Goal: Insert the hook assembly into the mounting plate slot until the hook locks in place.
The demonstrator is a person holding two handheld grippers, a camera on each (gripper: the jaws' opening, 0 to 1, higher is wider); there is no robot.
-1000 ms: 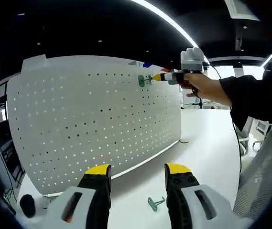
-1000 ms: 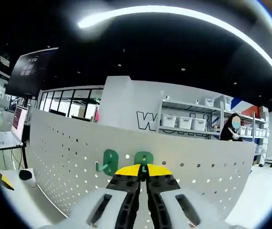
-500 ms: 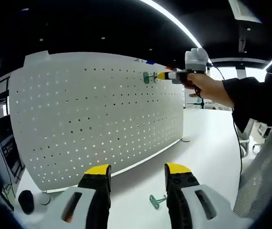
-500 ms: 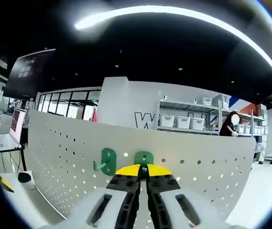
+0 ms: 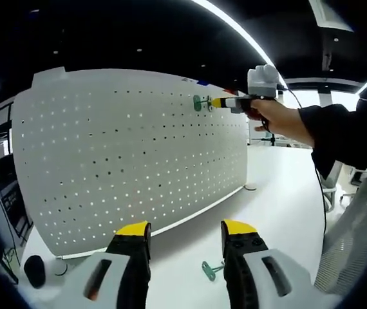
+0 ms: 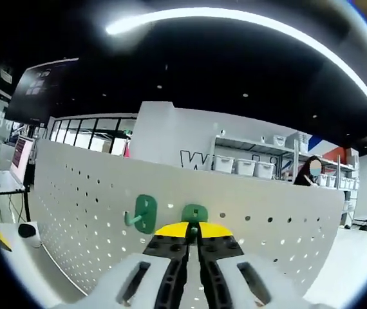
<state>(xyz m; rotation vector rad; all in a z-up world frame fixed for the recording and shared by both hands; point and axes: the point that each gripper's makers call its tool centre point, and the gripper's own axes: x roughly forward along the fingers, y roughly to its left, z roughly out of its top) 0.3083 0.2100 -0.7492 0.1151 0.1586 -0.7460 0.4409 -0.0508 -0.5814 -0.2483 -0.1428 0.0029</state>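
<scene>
A white perforated mounting plate (image 5: 125,154) stands upright on the white table. In the right gripper view my right gripper (image 6: 192,230) is shut on a green hook (image 6: 194,213) pressed against the plate (image 6: 80,199) near its top edge. A second green hook (image 6: 145,213) hangs on the plate just to its left. The left gripper view shows the right gripper (image 5: 221,102) held by a hand at the plate's upper right, with the green hooks (image 5: 199,103) at its tip. My left gripper (image 5: 183,233) is open above the table, and a loose green hook (image 5: 211,269) lies between its jaws.
A person's dark sleeve (image 5: 344,132) reaches in from the right. A mesh chair (image 5: 354,244) stands at the table's right edge. A black round object (image 5: 35,271) sits left of the plate's base. Shelves with white bins (image 6: 248,166) stand behind the plate.
The right gripper has kept the hook against the plate, with only slight shifts of both views. The left gripper has stayed open in place.
</scene>
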